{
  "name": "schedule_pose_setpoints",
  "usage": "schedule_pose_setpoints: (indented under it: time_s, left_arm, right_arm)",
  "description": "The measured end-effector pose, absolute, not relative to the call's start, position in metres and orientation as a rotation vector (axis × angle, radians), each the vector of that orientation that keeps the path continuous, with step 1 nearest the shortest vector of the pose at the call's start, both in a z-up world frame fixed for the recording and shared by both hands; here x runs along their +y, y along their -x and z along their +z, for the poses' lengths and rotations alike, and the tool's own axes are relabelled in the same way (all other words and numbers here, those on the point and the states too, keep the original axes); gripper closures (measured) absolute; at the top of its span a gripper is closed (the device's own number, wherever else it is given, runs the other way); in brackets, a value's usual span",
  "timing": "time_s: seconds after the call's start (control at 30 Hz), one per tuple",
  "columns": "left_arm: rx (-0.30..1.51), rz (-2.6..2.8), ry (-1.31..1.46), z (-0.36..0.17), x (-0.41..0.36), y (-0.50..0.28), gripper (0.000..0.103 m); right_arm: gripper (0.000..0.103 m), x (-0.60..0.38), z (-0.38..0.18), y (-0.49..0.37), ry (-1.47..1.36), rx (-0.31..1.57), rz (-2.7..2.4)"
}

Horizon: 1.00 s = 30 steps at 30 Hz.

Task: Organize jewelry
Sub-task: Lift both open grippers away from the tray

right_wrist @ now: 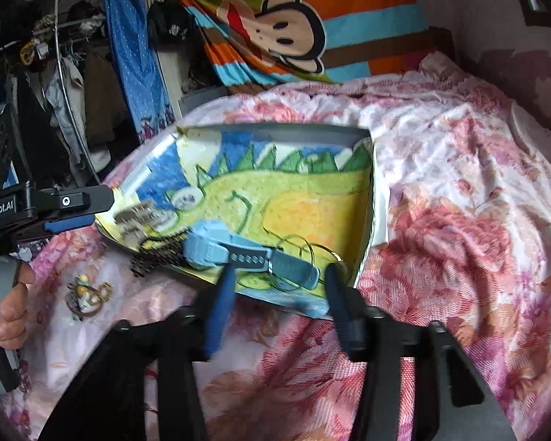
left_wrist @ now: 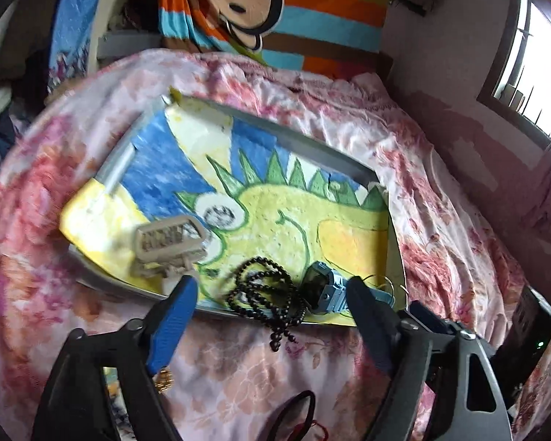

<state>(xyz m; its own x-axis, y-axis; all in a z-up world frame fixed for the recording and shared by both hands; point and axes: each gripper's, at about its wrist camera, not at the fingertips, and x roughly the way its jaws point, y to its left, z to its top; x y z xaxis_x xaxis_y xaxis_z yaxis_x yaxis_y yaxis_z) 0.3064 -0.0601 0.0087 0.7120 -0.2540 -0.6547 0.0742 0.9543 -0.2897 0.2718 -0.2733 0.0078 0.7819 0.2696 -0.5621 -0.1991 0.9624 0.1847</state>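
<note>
1. Black round-bead necklace (left_wrist: pixel 266 296) lies coiled on the near edge of the grey tray lined with a green dinosaur drawing (left_wrist: pixel 312 147), one loop spilling onto the pink floral bedspread (left_wrist: pixel 238 367).
2. Just right of it lies a light-blue plastic watch (right_wrist: pixel 238 253); left, a beige hair clip (left_wrist: pixel 169 244).
3. Left tool (left_wrist: pixel 270 286) and right tool (right_wrist: pixel 281 270) both hover with jaws apart, holding nothing.

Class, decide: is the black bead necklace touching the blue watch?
Touching. In the left wrist view, the bead necklace coils right up against the watch body, with no gap visible between them on the tray.
</note>
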Motion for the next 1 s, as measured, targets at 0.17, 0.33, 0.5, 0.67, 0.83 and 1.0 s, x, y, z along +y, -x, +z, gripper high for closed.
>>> schedule_pose_setpoints:
  time_s: [0.17,0.33,0.5,0.67,0.83,1.0]
  left_arm:
    - [0.655,-0.129,0.231,0.031,-0.051,-0.278,0.003]
    - [0.578,-0.073,0.201,0.049,-0.041,-0.248,0.001]
    - [0.496,-0.061,0.179,0.061,-0.033,-0.211,0.0]
    - [0.425,-0.073,0.151,0.064,-0.026,-0.173,0.0]
    - [0.387,-0.062,0.138,0.061,-0.018,-0.14,0.0]
    - [0.37,-0.039,0.129,0.054,-0.01,-0.11,0.0]
  right_arm:
    - [0.039,-0.269,0.032,-0.247,-0.104,0.552,0.229]
    - [0.019,-0.268,0.06,-0.213,-0.102,0.446,0.21]
    - [0.011,-0.262,0.084,-0.173,-0.091,0.335,0.18]
    - [0.004,-0.25,0.096,-0.14,-0.074,0.254,0.18]
    - [0.004,-0.24,0.099,-0.11,-0.052,0.225,0.19]
    - [0.004,-0.233,0.096,-0.082,-0.023,0.208,0.186]
